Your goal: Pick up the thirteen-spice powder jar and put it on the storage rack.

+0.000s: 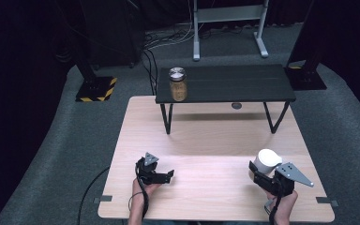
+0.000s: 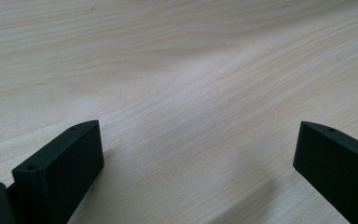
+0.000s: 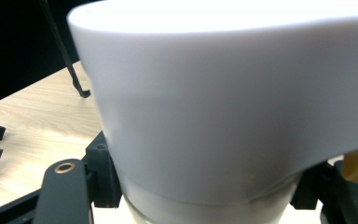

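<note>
Two grippers sit at the near edge of a pale wooden surface point(image 1: 215, 140), one in each of the person's hands. Left gripper point(image 1: 165, 176) is near-left, low over the wood, and its own view shows its fingers point(image 2: 60, 163) spread wide apart with bare wood grain between them, nothing held. Right gripper point(image 1: 255, 169) is over at the near-right, and a white cup-like container point(image 1: 266, 161) sits right between its fingers. In the right gripper view that white container point(image 3: 223, 107) is so close that its wall and rim take up most of the frame, with the black finger parts hugging it on both sides low down, so it looks clamped on, though I can't quite see the contact points themselves. Can't tell what's inside it either, the top is washed out. There's a small yellowish bit at the right edge of that view that I can't identify. Further back, a low black shelf-style stand point(image 1: 234, 84) on thin metal legs spans the far part of the surface, and a glass jar point(image 1: 178, 85) with a shiny metal lid and brownish contents stands upright at its left end, well apart from both grippers. A small dark round spot point(image 1: 236, 106) lies on the wood under the stand. Grey carpet floor point(image 1: 347, 122) all round, with cables at the far side.
</note>
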{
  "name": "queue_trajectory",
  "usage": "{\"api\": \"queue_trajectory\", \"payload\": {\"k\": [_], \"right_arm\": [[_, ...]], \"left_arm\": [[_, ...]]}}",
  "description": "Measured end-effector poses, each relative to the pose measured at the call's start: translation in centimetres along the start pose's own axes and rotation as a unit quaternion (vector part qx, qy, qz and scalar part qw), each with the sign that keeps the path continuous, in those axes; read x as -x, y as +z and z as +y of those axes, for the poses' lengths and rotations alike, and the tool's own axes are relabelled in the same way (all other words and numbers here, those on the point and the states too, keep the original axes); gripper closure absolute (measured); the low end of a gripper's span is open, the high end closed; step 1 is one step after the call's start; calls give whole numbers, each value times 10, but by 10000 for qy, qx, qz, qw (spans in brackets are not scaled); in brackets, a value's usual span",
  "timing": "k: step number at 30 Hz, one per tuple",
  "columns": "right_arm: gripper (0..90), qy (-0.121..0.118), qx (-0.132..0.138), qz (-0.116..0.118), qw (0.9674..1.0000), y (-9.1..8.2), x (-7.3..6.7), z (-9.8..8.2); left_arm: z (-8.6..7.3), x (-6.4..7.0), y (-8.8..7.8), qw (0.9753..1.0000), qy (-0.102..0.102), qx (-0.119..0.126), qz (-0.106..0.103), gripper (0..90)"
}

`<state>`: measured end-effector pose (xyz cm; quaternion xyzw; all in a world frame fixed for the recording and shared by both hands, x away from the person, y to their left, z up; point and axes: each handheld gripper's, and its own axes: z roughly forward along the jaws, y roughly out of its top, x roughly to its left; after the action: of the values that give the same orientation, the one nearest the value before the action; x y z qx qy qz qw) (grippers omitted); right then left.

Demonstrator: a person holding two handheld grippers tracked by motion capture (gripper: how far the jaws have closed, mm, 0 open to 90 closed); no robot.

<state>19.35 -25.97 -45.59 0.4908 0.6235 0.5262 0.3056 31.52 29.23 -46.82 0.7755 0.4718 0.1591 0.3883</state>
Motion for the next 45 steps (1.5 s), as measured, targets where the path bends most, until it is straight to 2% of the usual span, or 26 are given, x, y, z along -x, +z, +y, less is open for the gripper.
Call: {"api": "queue_trajectory", "payload": {"k": [45], "right_arm": [[296,-209,-117,-1,9997,30,12,45]], "left_arm": [[0,0,0,10000,-1,9,-10,12]]}}
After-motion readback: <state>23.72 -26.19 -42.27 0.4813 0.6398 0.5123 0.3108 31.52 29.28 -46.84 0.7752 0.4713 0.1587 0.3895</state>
